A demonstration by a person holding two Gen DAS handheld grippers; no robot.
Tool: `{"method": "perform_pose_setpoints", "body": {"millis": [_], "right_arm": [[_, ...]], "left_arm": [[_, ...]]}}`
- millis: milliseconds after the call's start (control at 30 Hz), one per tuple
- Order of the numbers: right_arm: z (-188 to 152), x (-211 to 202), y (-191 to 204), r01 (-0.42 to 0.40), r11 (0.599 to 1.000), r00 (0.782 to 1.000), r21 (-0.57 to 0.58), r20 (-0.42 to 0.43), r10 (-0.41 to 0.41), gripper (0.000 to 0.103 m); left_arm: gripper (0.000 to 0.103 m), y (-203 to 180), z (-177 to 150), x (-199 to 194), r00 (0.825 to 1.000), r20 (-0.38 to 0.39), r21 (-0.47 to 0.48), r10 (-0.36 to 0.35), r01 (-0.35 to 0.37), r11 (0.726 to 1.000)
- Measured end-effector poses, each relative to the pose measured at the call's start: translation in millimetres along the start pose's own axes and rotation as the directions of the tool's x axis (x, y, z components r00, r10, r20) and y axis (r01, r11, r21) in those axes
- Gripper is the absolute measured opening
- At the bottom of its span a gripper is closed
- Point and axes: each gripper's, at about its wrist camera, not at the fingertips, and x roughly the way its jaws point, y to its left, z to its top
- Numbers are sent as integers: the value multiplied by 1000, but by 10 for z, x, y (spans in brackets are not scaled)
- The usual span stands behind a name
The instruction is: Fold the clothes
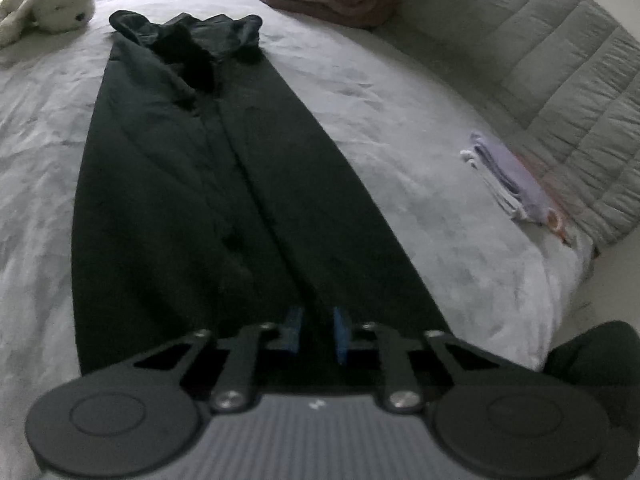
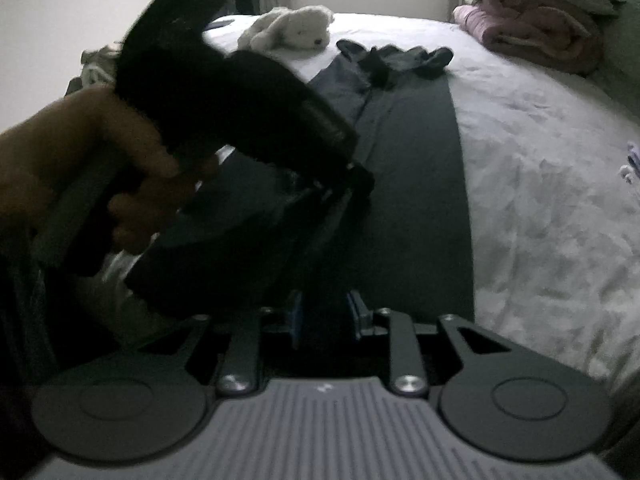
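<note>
Dark trousers (image 1: 192,184) lie flat and lengthwise on the bed (image 1: 400,152), waistband toward the far edge, hems at the near edge. The left tongs (image 1: 317,334) are clenched on a hem. The right tongs (image 2: 326,316) sit over the other hem, pads slightly parted; grip unclear.

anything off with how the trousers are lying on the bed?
Mostly fine: the dark trousers lie flat and straight along the bed, legs side by side. Only the far end is bunched and rumpled rather than smoothed out.
</note>
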Motion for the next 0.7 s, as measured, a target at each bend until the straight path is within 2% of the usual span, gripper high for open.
{"method": "perform_pose_setpoints", "body": {"millis": [33,100,400,567,700], "right_arm": [[-8,-2,14,1,1000,1000,-6,0,-1,8],[-12,-5,16,8,1000,1000,-7,4,-8,4],[71,-258,-27,-84,993,992,77,95,77,3],[46,-134,-111,-144,979,989,147,66,135,3],[14,-52,-104,-110,985,994,132,24,108,4]], "left_arm": [[1,-1,-3,3,1000,4,-4,-3,3,1000],[1,-11,-22,-4,1000,12,0,-2,2,1000],[0,-8,23,-246,996,89,-19,-7,9,1000],[1,9,-13,-220,996,84,7,26,-27,1000],[1,13,-30,-174,998,56,40,30,-33,999]]}}
